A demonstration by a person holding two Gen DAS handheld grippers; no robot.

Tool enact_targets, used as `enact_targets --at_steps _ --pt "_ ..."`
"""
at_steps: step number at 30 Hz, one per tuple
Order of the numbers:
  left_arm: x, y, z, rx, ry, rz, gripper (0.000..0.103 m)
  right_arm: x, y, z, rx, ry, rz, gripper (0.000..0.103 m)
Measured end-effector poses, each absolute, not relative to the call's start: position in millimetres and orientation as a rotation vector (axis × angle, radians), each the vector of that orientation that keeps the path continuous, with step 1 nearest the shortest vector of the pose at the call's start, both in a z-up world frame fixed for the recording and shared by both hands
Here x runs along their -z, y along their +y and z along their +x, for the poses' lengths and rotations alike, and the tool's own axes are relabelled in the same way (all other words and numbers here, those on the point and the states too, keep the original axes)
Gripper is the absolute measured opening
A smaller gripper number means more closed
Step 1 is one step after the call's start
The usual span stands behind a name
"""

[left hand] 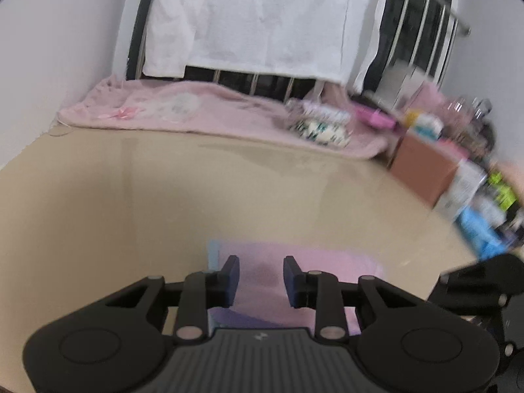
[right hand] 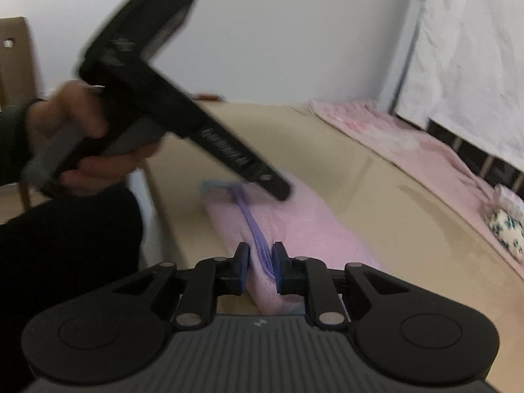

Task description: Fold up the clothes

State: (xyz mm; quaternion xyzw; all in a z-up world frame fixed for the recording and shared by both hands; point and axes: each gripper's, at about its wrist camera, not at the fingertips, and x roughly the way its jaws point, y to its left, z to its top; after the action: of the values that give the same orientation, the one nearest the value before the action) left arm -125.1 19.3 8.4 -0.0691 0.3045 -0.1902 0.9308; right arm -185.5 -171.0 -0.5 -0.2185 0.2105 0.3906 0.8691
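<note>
Two grippers: right gripper (right hand: 261, 270) pinches pink garment (right hand: 294, 226) fold on worktop (right hand: 376, 203); left gripper (left hand: 261, 280) wide, empty. Next: regrasp, fold over.

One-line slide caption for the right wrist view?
Right gripper straddles the purple trim of a folded pink garment on the beige table; left gripper hovers above.

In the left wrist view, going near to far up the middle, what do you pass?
Left gripper → pink garment → bare beige tabletop → pink blanket → hanging white cloth.
</note>
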Motion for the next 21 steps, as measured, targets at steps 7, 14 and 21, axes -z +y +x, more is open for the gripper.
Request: enact_targets --at_steps 7,14,21 --pt "7.9 14.5 -141.2 0.421 0.628 -0.085 0.026 -3.8 -205.9 -160.7 -0.649 0.460 -0.011 0.017" --pt "-15.5 5.5 -168.0 0.358 0.541 -0.033 0.019 23.2 -196.1 -171.1 -0.568 0.485 -0.054 0.029" --pt "-9.8 -8.7 -129.1 0.407 0.618 -0.054 0.020 -0.8 -223.1 -158.7 -0.476 0.477 0.146 0.029"
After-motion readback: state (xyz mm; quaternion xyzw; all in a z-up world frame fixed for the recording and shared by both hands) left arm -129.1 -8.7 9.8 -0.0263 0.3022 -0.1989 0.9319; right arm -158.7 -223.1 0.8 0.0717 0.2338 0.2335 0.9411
